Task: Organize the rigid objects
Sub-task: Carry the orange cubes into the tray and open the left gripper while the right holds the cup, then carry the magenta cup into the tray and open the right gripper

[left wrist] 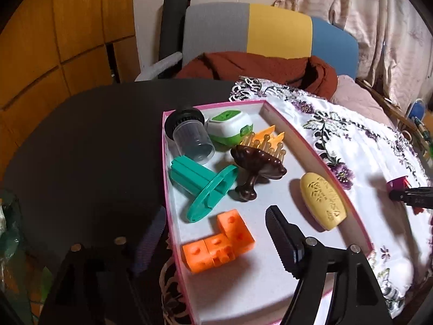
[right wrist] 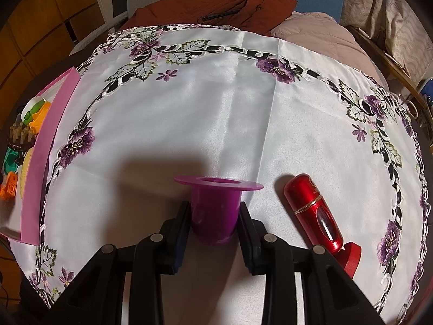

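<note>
A pink-rimmed box (left wrist: 273, 113) holds several rigid objects: an orange block piece (left wrist: 219, 241), a teal flanged spool (left wrist: 205, 187), a brown massage comb (left wrist: 257, 168), a yellow carved oval (left wrist: 323, 200), a green-white case (left wrist: 230, 127) and a clear cup (left wrist: 190, 138). My left gripper (left wrist: 213, 235) is open and empty, straddling the box's left wall above the orange piece. My right gripper (right wrist: 213, 211) is shut on a purple flanged spool (right wrist: 216, 205) over the white cloth, right of the box (right wrist: 43, 146). It shows at the right edge of the left wrist view (left wrist: 406, 195).
A red bottle (right wrist: 314, 211) and a red flat piece (right wrist: 351, 257) lie on the embroidered white cloth (right wrist: 216, 108) right of my right gripper. The cloth covers a dark round table (left wrist: 94, 140). A chair with a rust-brown garment (left wrist: 257, 67) stands behind it.
</note>
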{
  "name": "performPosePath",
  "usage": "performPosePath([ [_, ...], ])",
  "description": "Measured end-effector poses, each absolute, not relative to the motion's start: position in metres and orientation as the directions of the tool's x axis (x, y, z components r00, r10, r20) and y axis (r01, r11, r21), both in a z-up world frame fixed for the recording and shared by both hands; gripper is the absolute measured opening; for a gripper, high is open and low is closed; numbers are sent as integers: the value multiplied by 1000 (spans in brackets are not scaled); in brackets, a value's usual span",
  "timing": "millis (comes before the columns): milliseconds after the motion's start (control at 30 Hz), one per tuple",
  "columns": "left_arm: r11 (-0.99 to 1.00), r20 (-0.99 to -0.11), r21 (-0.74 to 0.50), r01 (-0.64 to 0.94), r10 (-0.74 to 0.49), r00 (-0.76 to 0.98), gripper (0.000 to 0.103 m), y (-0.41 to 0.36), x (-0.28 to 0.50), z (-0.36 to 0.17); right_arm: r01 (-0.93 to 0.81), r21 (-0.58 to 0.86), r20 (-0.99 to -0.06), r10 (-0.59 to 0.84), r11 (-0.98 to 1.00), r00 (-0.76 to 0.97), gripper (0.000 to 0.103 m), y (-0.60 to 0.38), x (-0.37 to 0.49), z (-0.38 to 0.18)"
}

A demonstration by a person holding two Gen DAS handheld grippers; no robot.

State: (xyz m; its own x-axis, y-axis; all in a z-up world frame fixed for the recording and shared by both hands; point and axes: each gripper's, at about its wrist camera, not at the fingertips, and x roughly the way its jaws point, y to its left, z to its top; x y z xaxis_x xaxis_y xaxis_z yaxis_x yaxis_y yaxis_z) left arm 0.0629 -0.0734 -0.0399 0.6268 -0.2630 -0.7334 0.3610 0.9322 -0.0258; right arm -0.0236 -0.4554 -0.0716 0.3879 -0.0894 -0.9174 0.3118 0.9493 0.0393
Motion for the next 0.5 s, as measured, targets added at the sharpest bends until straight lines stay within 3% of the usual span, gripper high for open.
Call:
performPosePath([
  [500, 940, -696, -53, 337, -277, 663, 80, -53, 33, -10, 320, 47, -917, -86, 946, 390, 33, -457, -23, -71],
])
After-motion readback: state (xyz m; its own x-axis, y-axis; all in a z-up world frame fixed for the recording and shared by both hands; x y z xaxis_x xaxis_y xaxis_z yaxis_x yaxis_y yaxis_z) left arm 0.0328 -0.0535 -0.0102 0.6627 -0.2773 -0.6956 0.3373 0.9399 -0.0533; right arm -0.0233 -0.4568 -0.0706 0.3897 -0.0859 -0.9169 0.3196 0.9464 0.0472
